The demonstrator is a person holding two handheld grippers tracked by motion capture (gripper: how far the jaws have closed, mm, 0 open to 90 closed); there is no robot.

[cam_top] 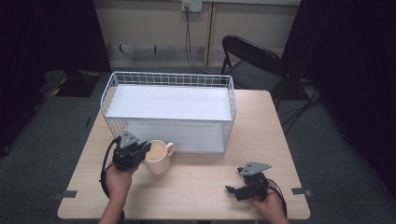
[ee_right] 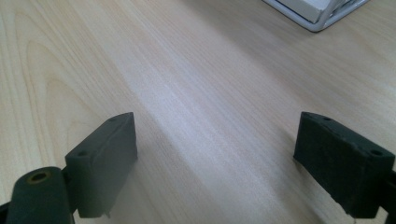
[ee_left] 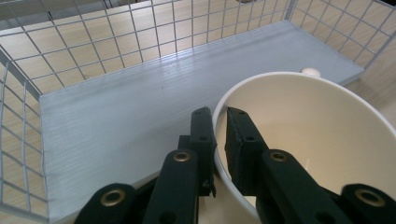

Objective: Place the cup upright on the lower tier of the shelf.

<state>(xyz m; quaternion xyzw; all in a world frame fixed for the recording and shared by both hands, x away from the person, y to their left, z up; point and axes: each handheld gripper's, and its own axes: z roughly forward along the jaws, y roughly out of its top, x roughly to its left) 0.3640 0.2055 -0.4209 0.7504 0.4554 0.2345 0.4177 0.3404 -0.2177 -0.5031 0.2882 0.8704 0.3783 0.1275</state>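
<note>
One cream mug [cam_top: 159, 157] is seen on the table [cam_top: 205, 186], just in front of the single white wire rack [cam_top: 168, 109]. Its rim is clamped by the left gripper [ee_left: 220, 135], one jaw inside the mug, one outside. The right gripper [ee_right: 215, 158] is held with jaws wide apart over bare wood, nothing between them. One black folding chair [cam_top: 252, 60] stands beyond the table. No writing can be read.
</note>
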